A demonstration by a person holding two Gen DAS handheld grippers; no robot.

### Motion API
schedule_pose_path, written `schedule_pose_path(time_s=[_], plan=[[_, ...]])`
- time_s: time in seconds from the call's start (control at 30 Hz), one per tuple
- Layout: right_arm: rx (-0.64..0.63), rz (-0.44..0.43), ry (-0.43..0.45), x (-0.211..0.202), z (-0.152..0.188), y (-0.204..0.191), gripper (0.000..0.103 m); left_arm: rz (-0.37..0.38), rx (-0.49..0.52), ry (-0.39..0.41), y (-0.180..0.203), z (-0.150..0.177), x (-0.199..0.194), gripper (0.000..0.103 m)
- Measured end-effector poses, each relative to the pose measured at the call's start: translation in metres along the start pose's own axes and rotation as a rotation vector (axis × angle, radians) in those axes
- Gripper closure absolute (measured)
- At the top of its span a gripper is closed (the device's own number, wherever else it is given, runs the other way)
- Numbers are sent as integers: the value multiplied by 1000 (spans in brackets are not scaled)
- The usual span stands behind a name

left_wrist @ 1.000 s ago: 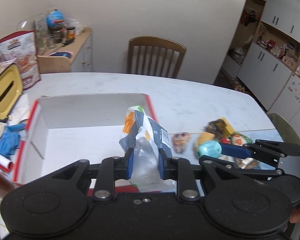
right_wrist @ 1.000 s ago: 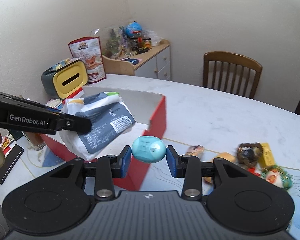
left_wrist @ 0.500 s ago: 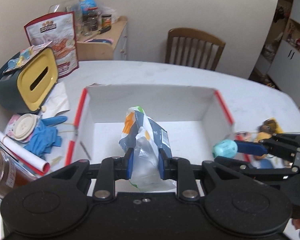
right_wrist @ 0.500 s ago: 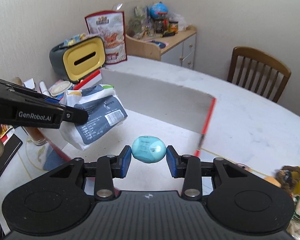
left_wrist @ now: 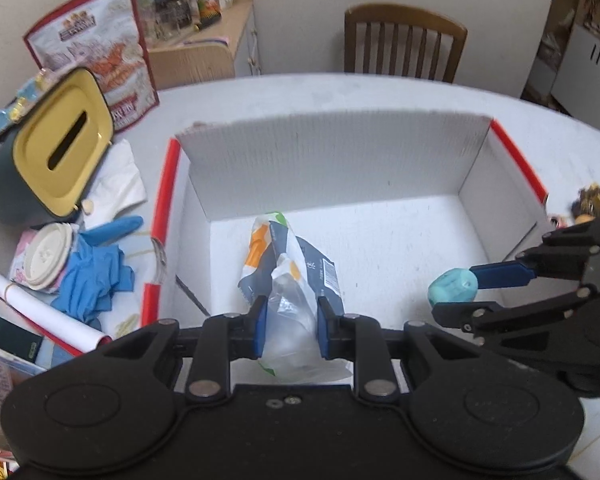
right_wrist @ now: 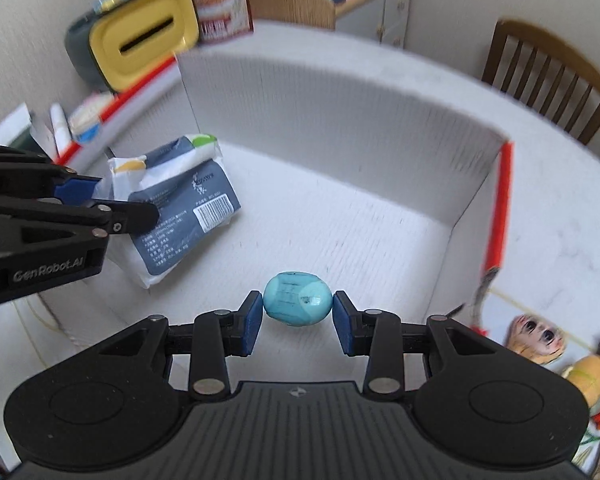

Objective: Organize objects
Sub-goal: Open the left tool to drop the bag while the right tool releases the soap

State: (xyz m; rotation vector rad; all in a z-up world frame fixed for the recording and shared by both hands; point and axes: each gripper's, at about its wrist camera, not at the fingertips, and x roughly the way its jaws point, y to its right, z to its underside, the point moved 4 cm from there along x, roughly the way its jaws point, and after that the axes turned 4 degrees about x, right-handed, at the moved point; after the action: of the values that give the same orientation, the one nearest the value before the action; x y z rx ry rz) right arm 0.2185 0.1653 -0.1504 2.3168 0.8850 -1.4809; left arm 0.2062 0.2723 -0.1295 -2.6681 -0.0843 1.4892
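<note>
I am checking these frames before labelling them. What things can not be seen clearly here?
- Left wrist view: the bottom of the snack bag is hidden behind the left gripper.
- Right wrist view: the toys outside the box are blurred and cut by the edge.
- Bag print: too small to read.

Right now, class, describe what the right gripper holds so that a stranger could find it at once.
Find the white box with red edges on the table. Over its right part the right gripper pinches a turquoise egg-shaped object: small, smooth and rounded, unlike the crumpled grey-and-white packet beside it.
</note>
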Motion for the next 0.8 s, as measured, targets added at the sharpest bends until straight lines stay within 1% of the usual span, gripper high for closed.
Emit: schedule_pose_path(time_s=[0.13, 0.4, 0.6, 0.67, 0.77, 0.8], plan=[[-3, 0, -78, 17, 2, -2, 66, 10, 27, -37, 2, 3, 11, 80], [10, 8, -174, 29, -1, -2, 65, 41, 24, -111, -1, 6, 26, 79], [6, -5, -202, 30, -1, -3, 65, 51, 15, -140, -1, 7, 31, 74], [10, -10, -194, 27, -1, -3, 63, 56, 11, -142, -3, 6, 31, 74], [4, -17, -182, 23, 0, -4, 58, 59, 2, -144, -4, 6, 30, 71], [1, -14, -177, 22, 0, -5, 56, 61, 1, -141, -4, 6, 28, 68]])
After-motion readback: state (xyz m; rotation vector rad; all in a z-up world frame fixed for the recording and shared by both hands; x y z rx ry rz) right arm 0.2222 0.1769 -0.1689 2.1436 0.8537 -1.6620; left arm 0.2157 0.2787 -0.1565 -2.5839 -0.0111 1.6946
